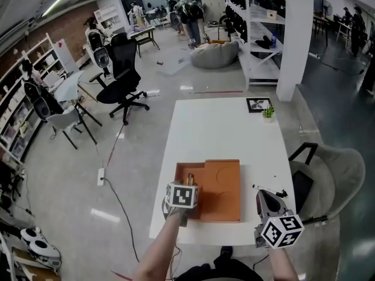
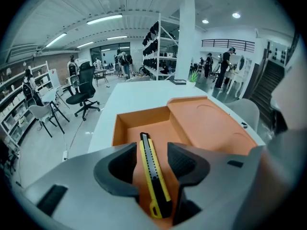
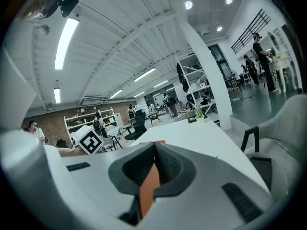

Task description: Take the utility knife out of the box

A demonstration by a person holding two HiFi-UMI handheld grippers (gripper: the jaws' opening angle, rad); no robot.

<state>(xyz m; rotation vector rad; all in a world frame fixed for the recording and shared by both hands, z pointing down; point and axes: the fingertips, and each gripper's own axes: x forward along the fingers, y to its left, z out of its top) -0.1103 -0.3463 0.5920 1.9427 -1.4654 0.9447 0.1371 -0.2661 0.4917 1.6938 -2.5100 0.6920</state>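
An orange box [image 1: 225, 195] lies open near the front edge of the white table [image 1: 217, 133], its lid [image 2: 211, 123] folded out to the right of the tray [image 2: 139, 121]. A yellow and black utility knife [image 2: 154, 176] lies lengthwise in the tray. My left gripper [image 1: 188, 183] hangs over the tray, open, its jaws [image 2: 152, 150] either side of the knife with a gap on both sides. My right gripper [image 1: 263, 196] is right of the box by the table's front right corner; in the right gripper view its jaws [image 3: 154, 150] are pressed together and empty. The head view hides the knife.
At the table's far right stand a small potted plant [image 1: 268, 113] and a framed marker card [image 1: 258, 105]. A thin black item [image 1: 268, 189] lies just ahead of my right gripper. A grey chair [image 1: 331, 174] stands right of the table, an office chair [image 1: 123, 81] far left.
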